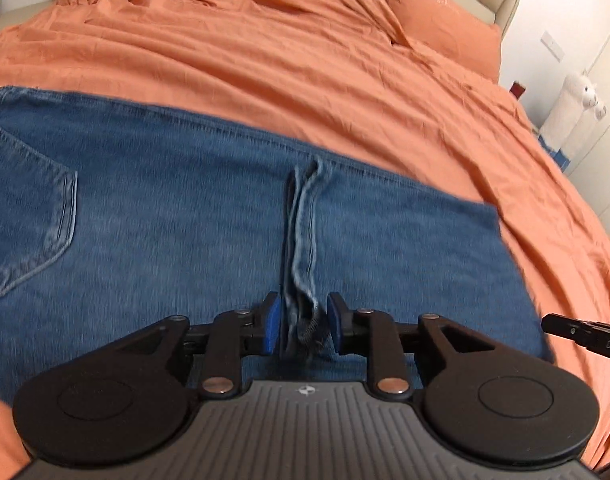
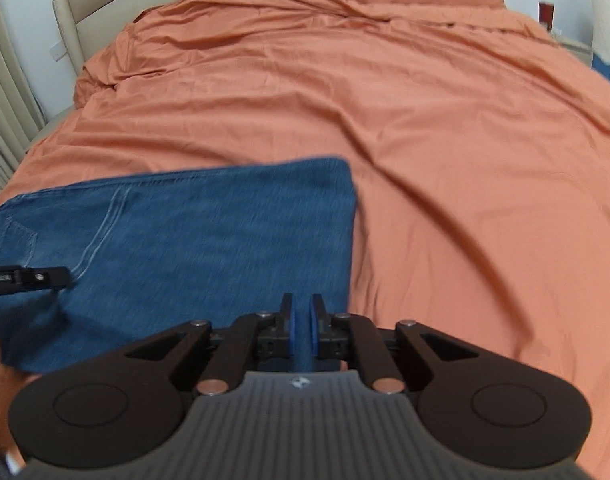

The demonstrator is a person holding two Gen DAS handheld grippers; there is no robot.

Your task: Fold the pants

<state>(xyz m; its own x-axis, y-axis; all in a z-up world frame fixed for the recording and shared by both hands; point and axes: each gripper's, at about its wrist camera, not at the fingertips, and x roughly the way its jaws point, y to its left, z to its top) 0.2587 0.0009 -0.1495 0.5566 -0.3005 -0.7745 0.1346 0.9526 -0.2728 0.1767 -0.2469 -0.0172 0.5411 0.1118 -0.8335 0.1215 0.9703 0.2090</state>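
Left wrist: jeans [image 1: 185, 220] on orange-sheeted bed [image 1: 305, 80]; plush alpaca [image 1: 577, 100] beside.

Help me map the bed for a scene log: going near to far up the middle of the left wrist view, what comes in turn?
left gripper → jeans → orange duvet → orange pillow → beige headboard

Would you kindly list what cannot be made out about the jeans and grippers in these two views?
- Left wrist view: jeans waistband, cut off by the left frame edge.
- Left wrist view: left gripper grip on the hem layers, blurred.
- Right wrist view: denim between the right gripper pads, blurred; near edge hidden by the gripper body.
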